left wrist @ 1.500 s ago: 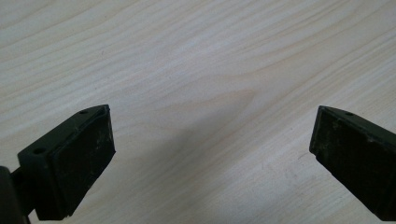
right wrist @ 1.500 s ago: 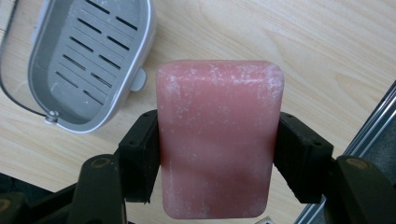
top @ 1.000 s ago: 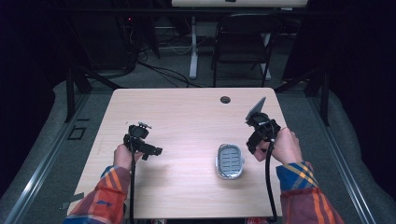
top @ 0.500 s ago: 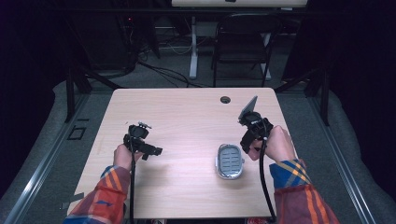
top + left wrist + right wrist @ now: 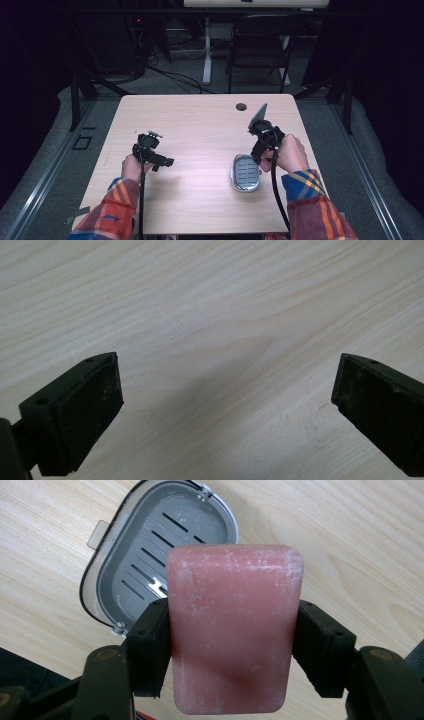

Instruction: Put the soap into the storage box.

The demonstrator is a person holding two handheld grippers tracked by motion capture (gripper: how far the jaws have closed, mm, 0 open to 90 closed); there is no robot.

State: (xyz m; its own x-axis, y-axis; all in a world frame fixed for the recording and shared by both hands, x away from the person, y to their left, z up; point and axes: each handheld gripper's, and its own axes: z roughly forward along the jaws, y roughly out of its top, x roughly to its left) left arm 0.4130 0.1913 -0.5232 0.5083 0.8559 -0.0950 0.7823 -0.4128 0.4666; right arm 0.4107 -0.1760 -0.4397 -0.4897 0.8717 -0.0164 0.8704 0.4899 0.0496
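Over bare table (image 5: 200, 120), right claw (image 5: 235, 645) clamps pink soap (image 5: 235, 630) (left claw (image 5: 225, 405) gapes).

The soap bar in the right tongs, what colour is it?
Pink, with a whitish dusty film; the soap bar shows best in the right gripper view.

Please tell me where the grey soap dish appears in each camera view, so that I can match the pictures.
High view: the soap dish lies right of centre on the table, near the front edge, beside the right gripper.
Right gripper view: upper left, partly behind the pink soap.
Left gripper view: bare wood between its fingers.
Shared landmark: the light wooden tabletop.
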